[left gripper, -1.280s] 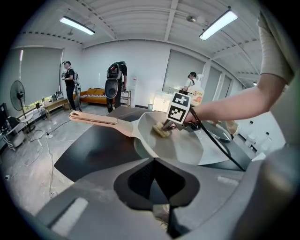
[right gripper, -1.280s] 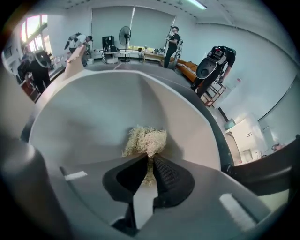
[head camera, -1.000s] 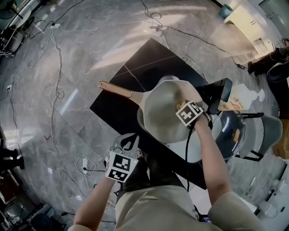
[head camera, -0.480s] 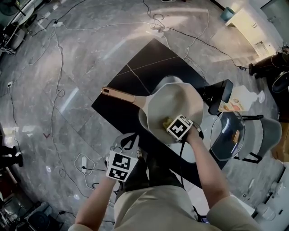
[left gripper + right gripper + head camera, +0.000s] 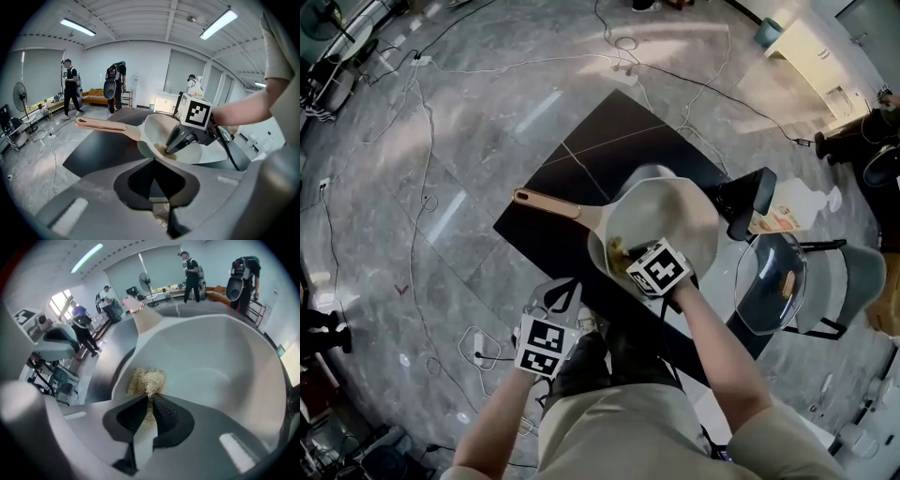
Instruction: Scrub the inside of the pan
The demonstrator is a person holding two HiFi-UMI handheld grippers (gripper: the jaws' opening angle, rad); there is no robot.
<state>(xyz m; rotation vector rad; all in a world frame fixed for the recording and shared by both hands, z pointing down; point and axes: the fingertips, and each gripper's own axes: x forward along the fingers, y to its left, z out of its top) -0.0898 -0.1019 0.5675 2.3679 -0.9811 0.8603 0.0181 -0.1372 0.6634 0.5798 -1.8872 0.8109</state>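
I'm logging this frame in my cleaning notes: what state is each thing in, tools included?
Pan: uncovered, on the black table.
Scrub pad: pinched in the right tool, against the pan's inner wall.
Right tool: shut on the scrub pad.
Left tool: shut, empty, off the pan.
Glass lid: off the pan, set aside.

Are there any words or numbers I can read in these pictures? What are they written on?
No words or numbers can be read anywhere.
On the left gripper and the right gripper: only black-and-white square patterns, no letters or numbers.
On the bottle at the right: a colourful label, too small and blurred to read.
On the pan: no print shows.
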